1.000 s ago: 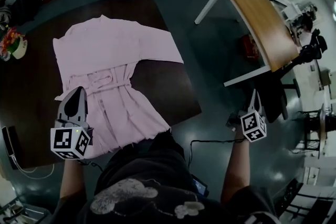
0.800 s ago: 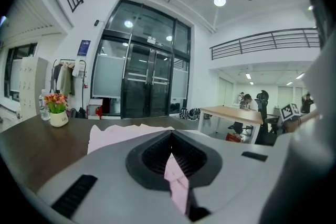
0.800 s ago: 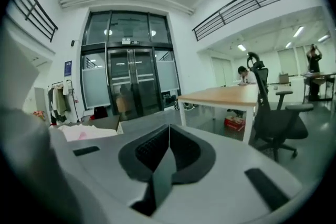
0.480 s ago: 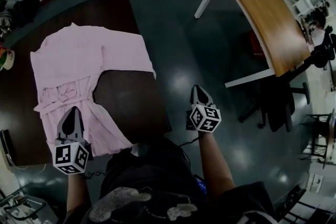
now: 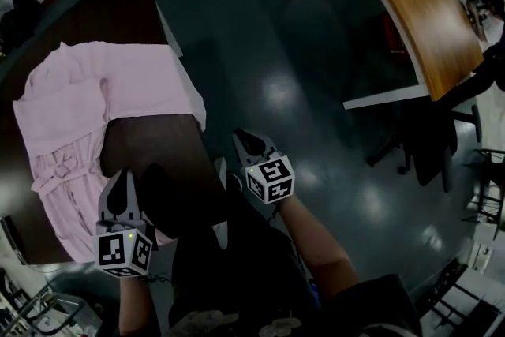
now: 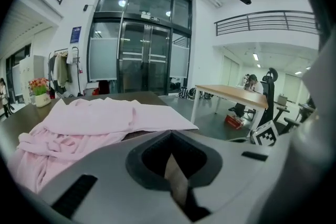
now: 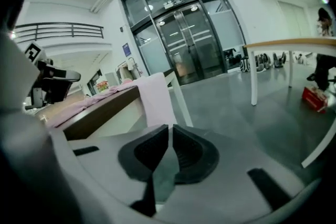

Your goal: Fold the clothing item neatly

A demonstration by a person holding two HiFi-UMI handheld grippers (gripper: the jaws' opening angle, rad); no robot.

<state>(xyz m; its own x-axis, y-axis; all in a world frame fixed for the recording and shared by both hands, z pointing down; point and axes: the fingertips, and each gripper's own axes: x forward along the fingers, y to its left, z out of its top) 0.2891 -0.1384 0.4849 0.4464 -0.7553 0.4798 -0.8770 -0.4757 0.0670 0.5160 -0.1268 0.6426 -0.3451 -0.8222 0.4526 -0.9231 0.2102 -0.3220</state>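
A pink robe-like garment [image 5: 95, 91] lies spread on the dark brown table [image 5: 150, 138], one sleeve hanging over the table's right edge. My left gripper [image 5: 120, 174] is shut and empty, over the table's near part just right of the garment's lower half. In the left gripper view the garment [image 6: 94, 118] lies ahead of the shut left gripper [image 6: 169, 157]. My right gripper [image 5: 241, 136] is also shut and empty, off the table over the floor beside its right edge. The right gripper view shows the hanging sleeve [image 7: 155, 97] ahead and to the left of the right gripper [image 7: 169, 134].
A light wooden table [image 5: 410, 4] with white legs stands at the right, with a red item [image 5: 393, 35] beneath it and a dark office chair [image 5: 430, 146] beside it. Dark glossy floor lies between the two tables. Glass doors [image 6: 142, 60] are far ahead.
The head view has swung so the table sits further left. The right gripper has come in from the far right to the table's right edge. The left gripper has shifted off the garment's hem. Both stay shut.
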